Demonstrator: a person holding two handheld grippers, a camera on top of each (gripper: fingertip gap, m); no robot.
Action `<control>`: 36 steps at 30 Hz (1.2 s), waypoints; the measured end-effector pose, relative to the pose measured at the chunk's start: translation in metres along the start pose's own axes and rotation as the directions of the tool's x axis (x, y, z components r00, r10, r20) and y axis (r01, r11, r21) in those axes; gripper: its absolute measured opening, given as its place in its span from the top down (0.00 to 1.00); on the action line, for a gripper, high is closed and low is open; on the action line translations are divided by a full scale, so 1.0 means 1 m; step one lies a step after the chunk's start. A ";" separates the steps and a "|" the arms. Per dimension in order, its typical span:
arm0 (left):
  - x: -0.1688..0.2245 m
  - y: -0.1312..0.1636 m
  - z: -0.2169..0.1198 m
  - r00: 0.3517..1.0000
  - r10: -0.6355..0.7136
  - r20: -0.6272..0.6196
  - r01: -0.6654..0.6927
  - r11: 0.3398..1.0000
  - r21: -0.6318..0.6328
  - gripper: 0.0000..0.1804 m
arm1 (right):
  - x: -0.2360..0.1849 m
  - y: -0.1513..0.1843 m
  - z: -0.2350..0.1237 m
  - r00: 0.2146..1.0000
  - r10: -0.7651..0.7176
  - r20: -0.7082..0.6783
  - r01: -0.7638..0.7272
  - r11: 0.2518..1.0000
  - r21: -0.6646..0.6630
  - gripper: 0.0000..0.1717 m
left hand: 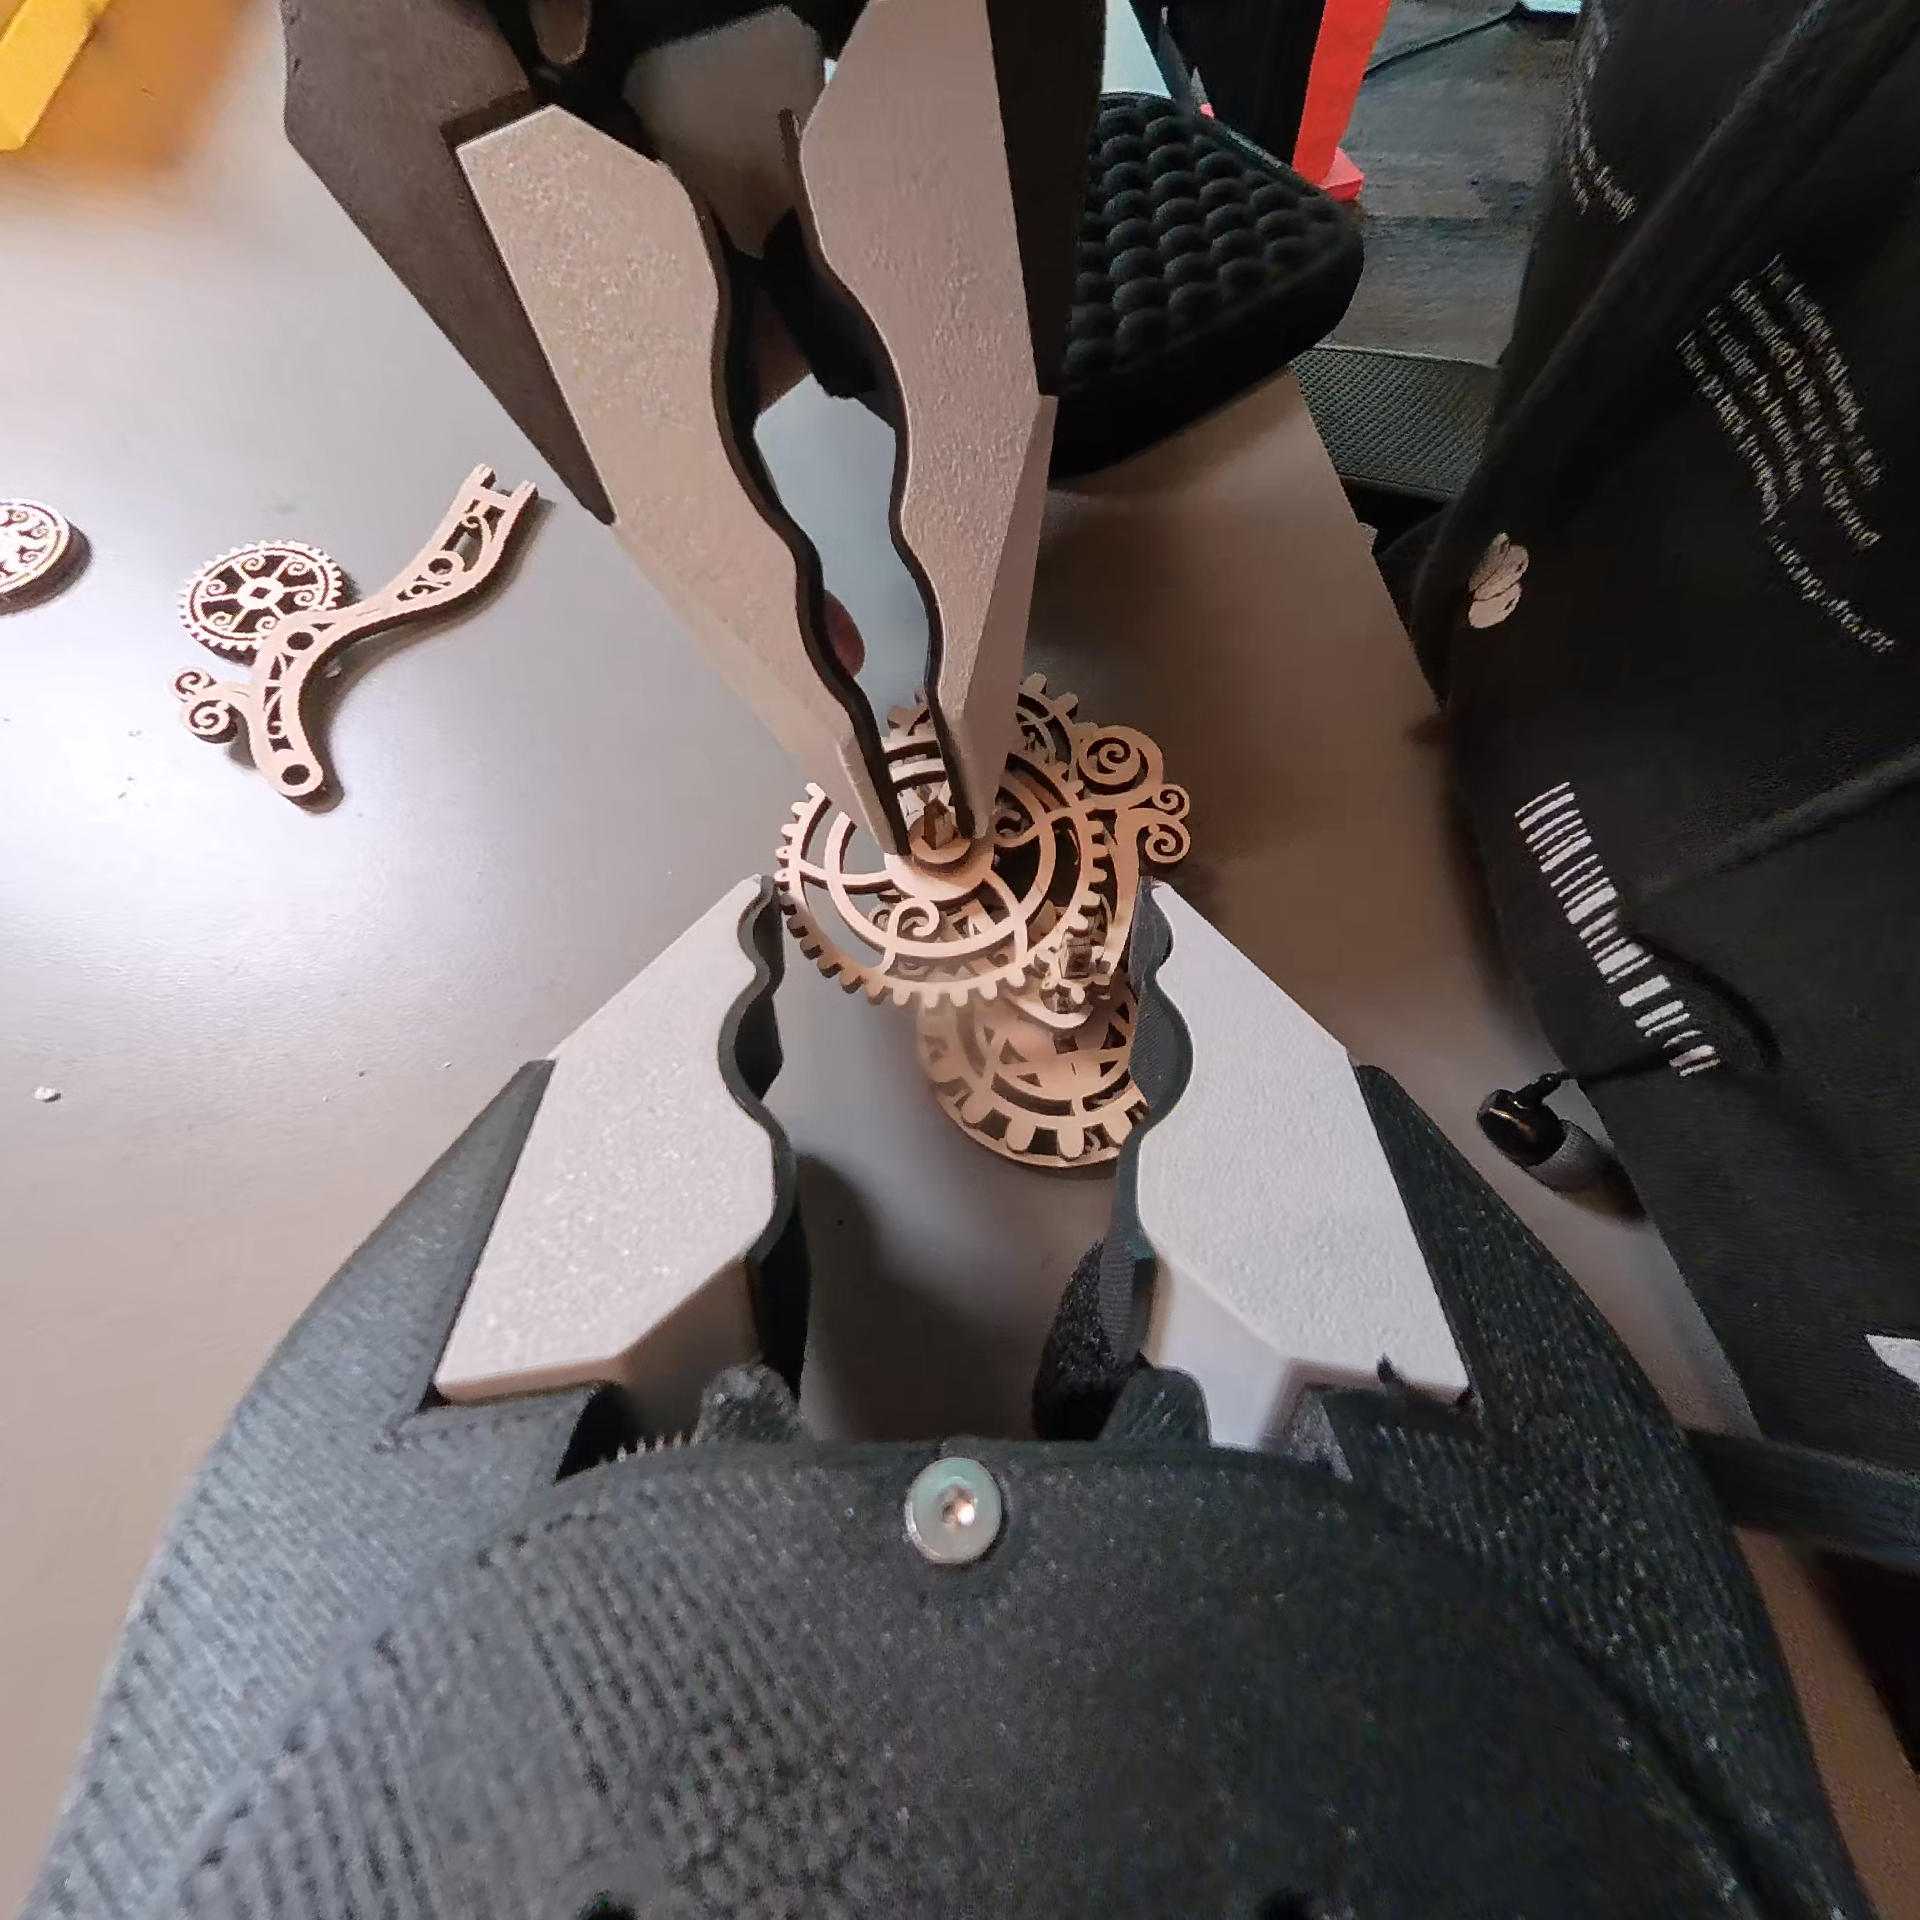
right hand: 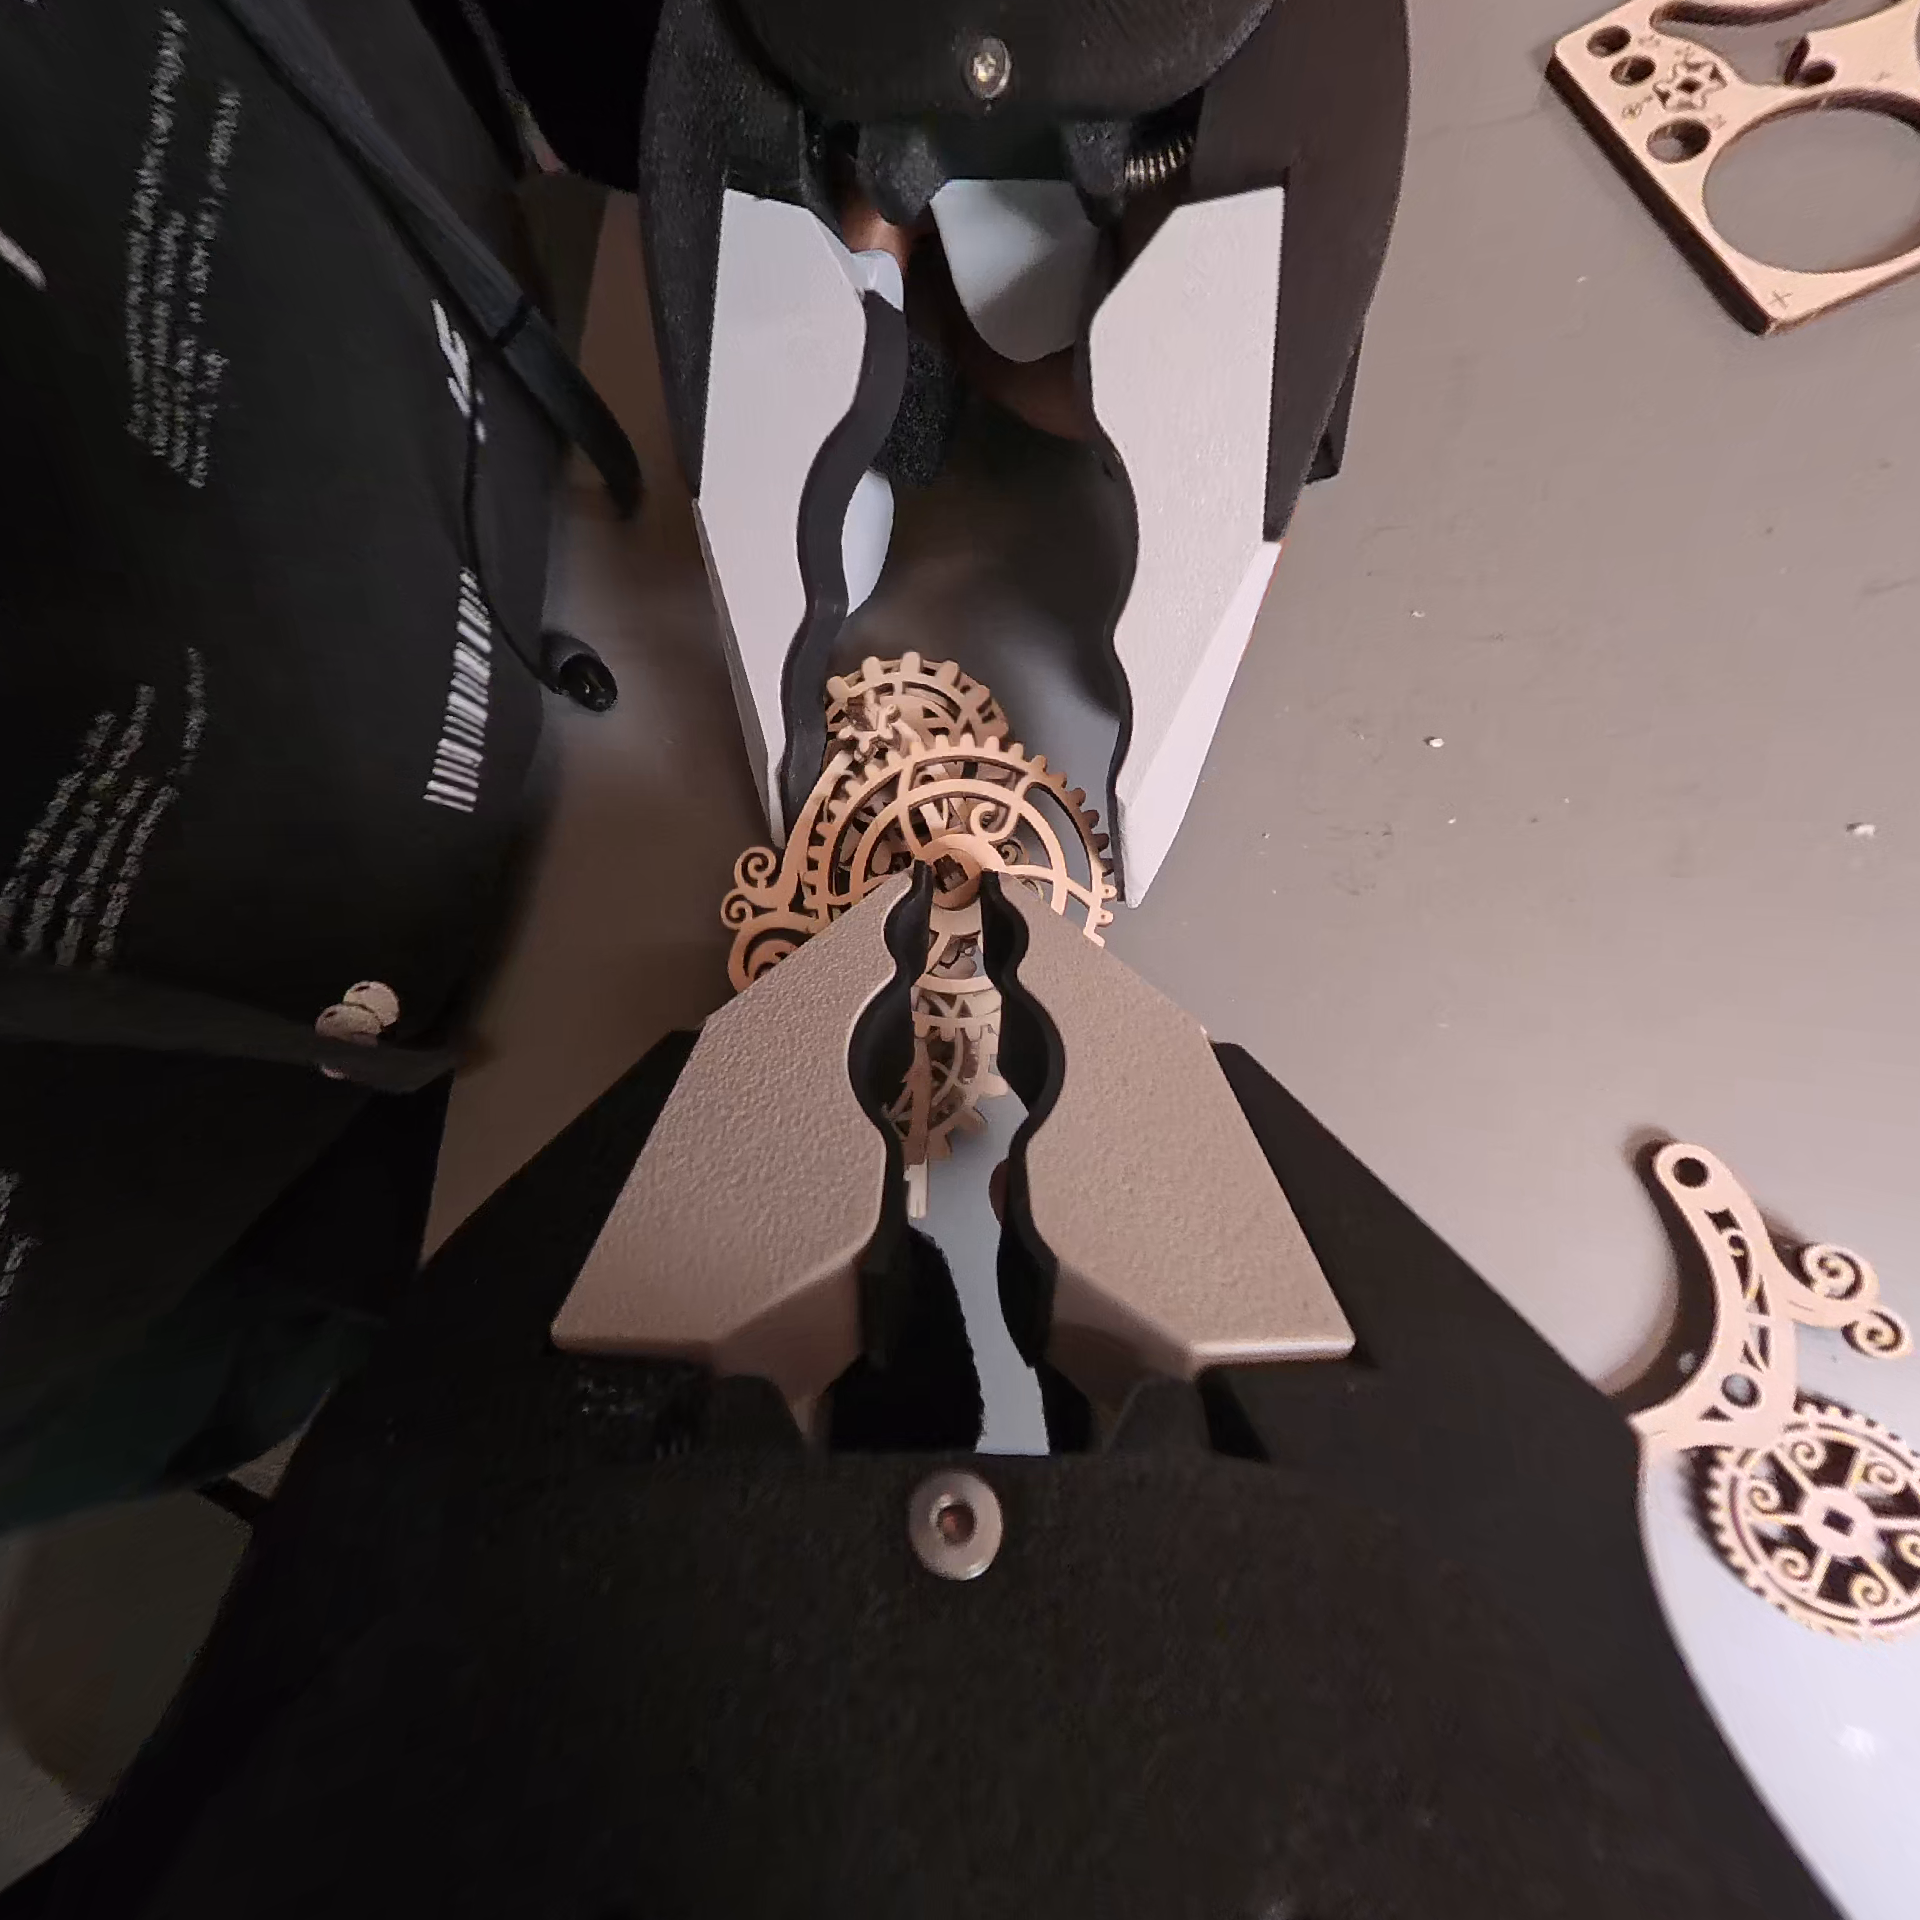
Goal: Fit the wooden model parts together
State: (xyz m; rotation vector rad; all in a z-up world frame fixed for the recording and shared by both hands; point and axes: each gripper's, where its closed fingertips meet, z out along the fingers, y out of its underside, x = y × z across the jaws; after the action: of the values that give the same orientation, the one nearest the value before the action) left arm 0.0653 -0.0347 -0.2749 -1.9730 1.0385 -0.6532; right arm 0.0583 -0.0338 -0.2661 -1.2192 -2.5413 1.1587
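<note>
A wooden gear model (left hand: 997,935) stands upright on the grey table (left hand: 416,987), with a big toothed wheel (left hand: 883,935) on its front. My left gripper (left hand: 958,909) spans the model with its jaws wide, and both pads press its sides. It also shows in the right wrist view (right hand: 961,816), clamping the model (right hand: 935,810). My right gripper (right hand: 954,883) comes from the far side (left hand: 928,831). Its jaws are only slightly apart. Its fingertips (left hand: 883,826) rest on the wheel's round hub and straddle a small square peg (left hand: 932,828) without pressing on it.
A loose curved wooden arm (left hand: 312,665) lies over a small gear (left hand: 249,603) at the left, also seen in the right wrist view (right hand: 1745,1340). A wooden plate with holes (right hand: 1766,156) lies far right. A person's black garment (left hand: 1714,623) is close on the right. A black chair seat (left hand: 1195,260) is behind. Both grippers' tips are roughly 15 centimetres from the small gear (left hand: 249,603). My right wrist view (right hand: 1843,1501) looks at it from another angle.
</note>
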 end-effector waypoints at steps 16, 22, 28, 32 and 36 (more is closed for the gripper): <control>0.006 0.000 0.000 0.997 0.071 0.003 -0.071 0.997 -0.002 0.63 | -0.010 -0.006 0.000 0.981 -0.160 -0.110 0.152 0.986 -0.072 0.93; 0.006 0.000 0.001 0.996 0.090 0.014 -0.089 0.996 -0.003 0.63 | -0.007 -0.005 -0.001 0.981 -0.154 -0.116 0.137 0.980 -0.141 0.98; 0.006 0.000 0.000 0.995 0.098 0.019 -0.098 0.995 -0.003 0.63 | -0.007 -0.002 -0.002 0.978 -0.169 -0.123 0.141 0.968 -0.209 0.98; 0.006 0.000 0.001 0.995 0.095 0.017 -0.095 0.995 -0.003 0.63 | -0.007 -0.002 -0.002 0.972 -0.207 -0.111 0.169 0.945 -0.279 0.98; 0.006 0.000 0.001 0.997 0.080 0.006 -0.080 0.997 -0.005 0.63 | -0.006 0.000 -0.001 0.974 -0.215 -0.069 0.173 0.908 -0.381 0.98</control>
State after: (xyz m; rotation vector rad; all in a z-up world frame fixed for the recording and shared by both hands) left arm 0.0692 -0.0391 -0.2750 -1.9253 1.1101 -0.6006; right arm 0.0625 -0.0378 -0.2639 -1.0228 -2.8010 0.5645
